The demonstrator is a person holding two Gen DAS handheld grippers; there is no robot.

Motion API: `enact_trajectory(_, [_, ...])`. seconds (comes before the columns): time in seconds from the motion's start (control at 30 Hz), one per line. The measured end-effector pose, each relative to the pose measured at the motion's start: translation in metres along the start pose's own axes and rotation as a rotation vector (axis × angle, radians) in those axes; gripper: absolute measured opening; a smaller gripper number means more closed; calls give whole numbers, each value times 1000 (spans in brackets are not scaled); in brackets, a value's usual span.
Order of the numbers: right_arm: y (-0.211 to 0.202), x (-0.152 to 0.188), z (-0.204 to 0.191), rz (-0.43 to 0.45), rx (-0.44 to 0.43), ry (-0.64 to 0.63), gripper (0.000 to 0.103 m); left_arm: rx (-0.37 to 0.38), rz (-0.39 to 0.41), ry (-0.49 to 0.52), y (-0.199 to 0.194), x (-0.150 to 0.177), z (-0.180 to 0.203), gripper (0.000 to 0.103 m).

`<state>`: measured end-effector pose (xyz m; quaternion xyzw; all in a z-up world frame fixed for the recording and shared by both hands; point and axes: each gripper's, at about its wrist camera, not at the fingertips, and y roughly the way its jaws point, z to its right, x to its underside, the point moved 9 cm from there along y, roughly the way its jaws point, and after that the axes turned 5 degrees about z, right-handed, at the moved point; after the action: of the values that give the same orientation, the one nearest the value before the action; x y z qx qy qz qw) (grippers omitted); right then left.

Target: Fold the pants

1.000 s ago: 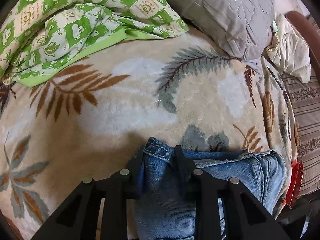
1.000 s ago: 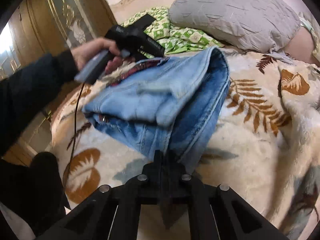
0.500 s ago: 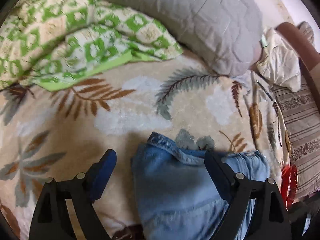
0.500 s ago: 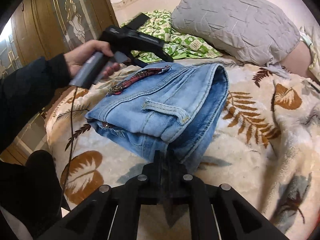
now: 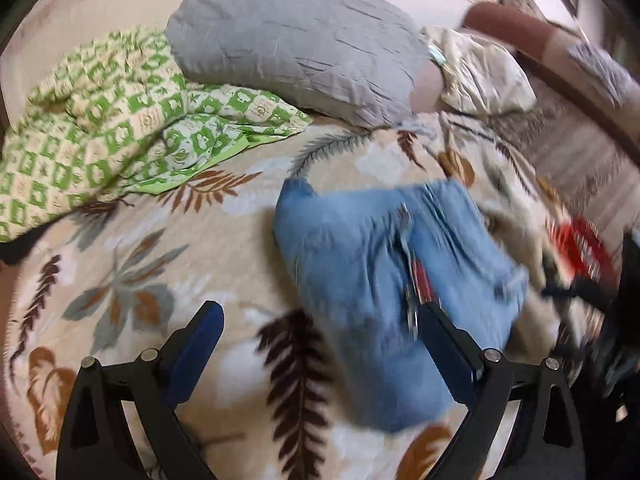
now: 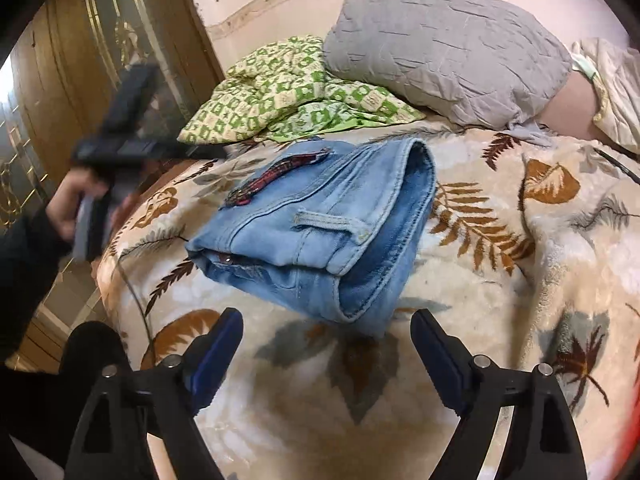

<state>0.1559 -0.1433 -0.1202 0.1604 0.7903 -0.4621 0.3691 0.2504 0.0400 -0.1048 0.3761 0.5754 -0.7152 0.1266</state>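
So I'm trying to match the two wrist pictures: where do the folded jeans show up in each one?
Left wrist view: the jeans lie right of centre, blurred, just beyond the right-hand finger of the left gripper.
Right wrist view: the jeans lie at centre, folded, just beyond the right gripper.
Shared landmark: the grey pillow at the top, with the green checked cloth to its left.

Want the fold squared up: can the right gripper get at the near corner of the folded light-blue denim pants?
Probably yes. The right gripper is opening, nothing between its fingers, and the folded light-blue denim pants lie just ahead on the leaf-patterned blanket, unobstructed.
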Motion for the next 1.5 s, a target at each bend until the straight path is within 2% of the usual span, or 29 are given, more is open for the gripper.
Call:
enact_trajectory(0.17, [-3,-3,5,-11,-8,61,89,-46,33,44,-24,34,9,97])
enact_trajectory(0.27, [-6,-4,8,-14,-15,96,92,-62,46,47,-39,50,15,103])
enact_trajectory(0.5, [-8,-5,16,-12,22,194,103,-124,87,-78,-61,69,11,103])
enact_trajectory(0.6, [-13,-8,17,-15,46,241,103,-136,132,-132,-79,61,13,103])
enact_trajectory(0.7, [-31,-24,15,22,103,237,103,-166,201,-146,-104,44,20,103])
enact_trajectory(0.87, [-87,-62,15,131,342,238,103,-223,329,-156,-151,13,37,103])
enact_trajectory(0.93, [-109,-71,10,171,393,244,103,-245,373,-145,-169,5,48,103])
enact_trajectory(1.0, [-127,-76,4,201,424,241,103,-278,412,-126,-188,-2,61,103])
enact_trajectory(1.13, [-165,-88,-23,268,495,155,103,-337,478,-112,-225,-13,80,103])
enact_trajectory(1.23, [-188,-90,-43,315,505,129,103,-434,597,-78,-264,-18,95,103])
enact_trajectory(1.3, [-195,-89,-52,335,499,125,103,-471,654,-88,-280,-16,101,103])
enact_trajectory(1.33, [-199,-86,-57,343,498,123,103,-453,644,-100,-279,-15,101,103])
enact_trajectory(1.4, [-200,-82,-62,342,495,119,103,-391,563,-120,-262,-12,100,103])
enact_trajectory(1.5, [-194,-70,-63,322,493,126,103,-355,484,-134,-239,-1,97,103])
